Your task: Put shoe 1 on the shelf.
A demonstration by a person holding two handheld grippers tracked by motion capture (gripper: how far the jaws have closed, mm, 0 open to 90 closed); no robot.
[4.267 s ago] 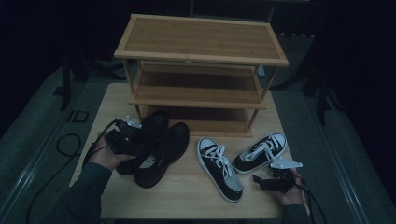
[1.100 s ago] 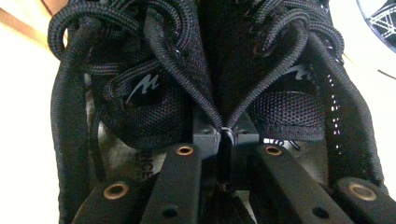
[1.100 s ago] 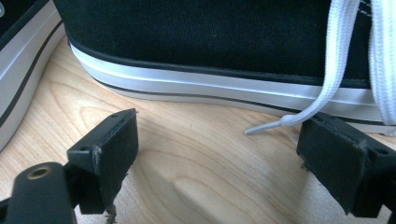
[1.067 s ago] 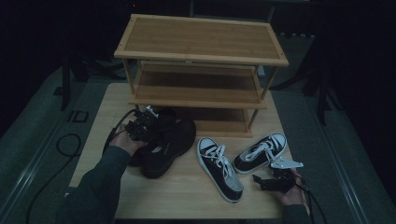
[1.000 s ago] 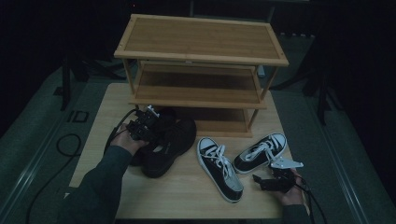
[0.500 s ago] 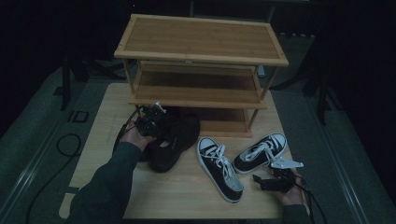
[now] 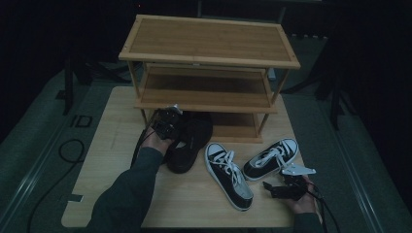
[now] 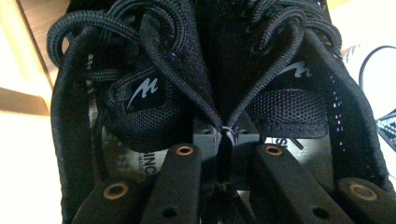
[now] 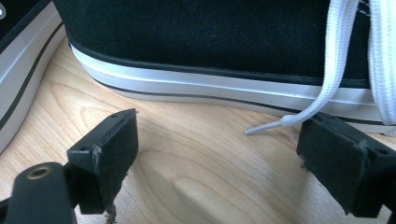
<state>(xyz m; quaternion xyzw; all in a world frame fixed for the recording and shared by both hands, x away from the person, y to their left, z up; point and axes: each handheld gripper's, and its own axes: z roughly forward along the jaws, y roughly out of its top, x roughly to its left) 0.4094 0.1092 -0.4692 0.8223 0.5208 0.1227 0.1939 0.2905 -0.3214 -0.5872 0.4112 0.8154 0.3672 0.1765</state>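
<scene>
Change since earlier: your left gripper [image 7: 167,122] has carried the pair of black shoes [image 7: 190,141] away from you across the tabletop [image 7: 111,145]; a few seconds ago they lay near the tabletop's left middle, and now their toes sit at the mouth of the rack's [image 7: 209,73] bottom shelf [image 7: 233,130].
Your left arm: your sleeve [image 7: 128,194] reaches farther forward than before.
Your right hand: unchanged, your right gripper [image 7: 286,187] sits at the same near right corner as in the earlier pictures.
Left gripper state: its jaws are pinched nearly together on the two inner collars of the black shoes [image 8: 219,93], clamping both shoes side by side.
Black shoes relative to left gripper: directly ahead of the jaws, one shoe on either side of them, laces and tongues just beyond the jaw tips.
Right gripper state: your right gripper [image 9: 219,154] has its jaws spread wide with bare tabletop [image 9: 196,168] between them, gripping nothing.
Sneakers relative to right gripper: the side of one black-and-white sneaker [image 9: 224,56] lies just ahead of the jaws; a white lace end [image 9: 280,120] hangs down near the right-hand pad without being pinched.
Sneakers on the tabletop: both black-and-white sneakers [image 7: 228,174] lie between your two grippers, unmoved.
</scene>
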